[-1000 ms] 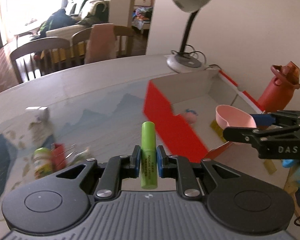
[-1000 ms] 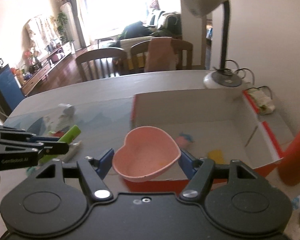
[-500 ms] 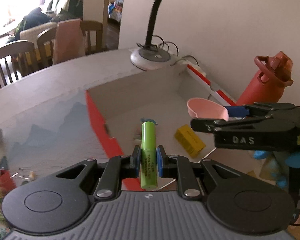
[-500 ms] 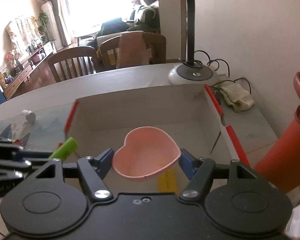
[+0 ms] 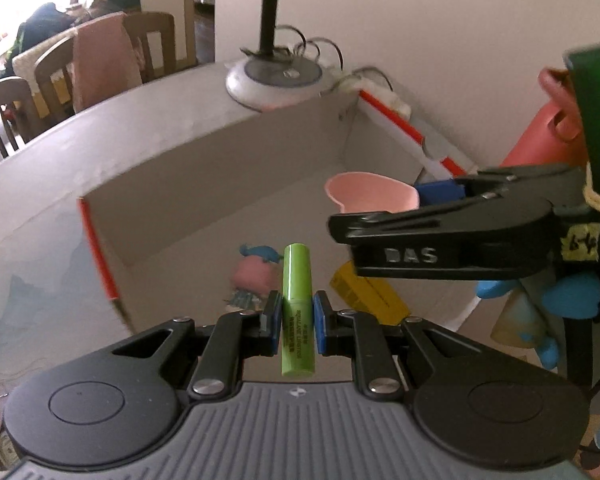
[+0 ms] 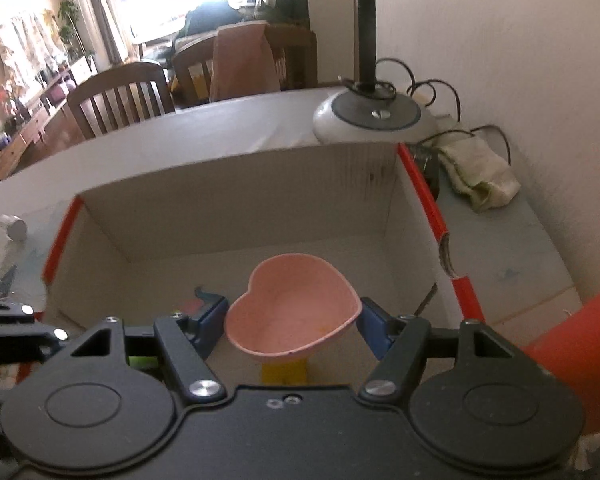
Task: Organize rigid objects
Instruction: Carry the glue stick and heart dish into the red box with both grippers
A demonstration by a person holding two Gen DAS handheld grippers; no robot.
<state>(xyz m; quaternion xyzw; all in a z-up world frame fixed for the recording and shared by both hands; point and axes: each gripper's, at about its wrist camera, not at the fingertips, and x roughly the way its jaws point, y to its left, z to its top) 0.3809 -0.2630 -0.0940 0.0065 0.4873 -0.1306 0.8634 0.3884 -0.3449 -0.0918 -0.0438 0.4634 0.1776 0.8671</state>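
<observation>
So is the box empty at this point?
No, the box already holds a pink toy and a yellow block on its floor.

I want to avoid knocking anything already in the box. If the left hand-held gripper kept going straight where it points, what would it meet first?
Probably the pink toy on the box floor, just left of the green tube it grips; depth is unclear.

Left gripper (image 5: 296, 316) clamped on a green plastic lipstick tube (image 5: 297, 312), tube upright between the blue pads, above an open cardboard box with red edges (image 5: 100, 256). On the box floor: pink toy with blue top (image 5: 254, 276), yellow rectangular block (image 5: 370, 296). Right gripper (image 5: 384, 212) enters from the right, holding a pink heart-shaped bowl (image 5: 370, 192) over the box. Lamp base (image 5: 274, 82) behind the far wall.
</observation>
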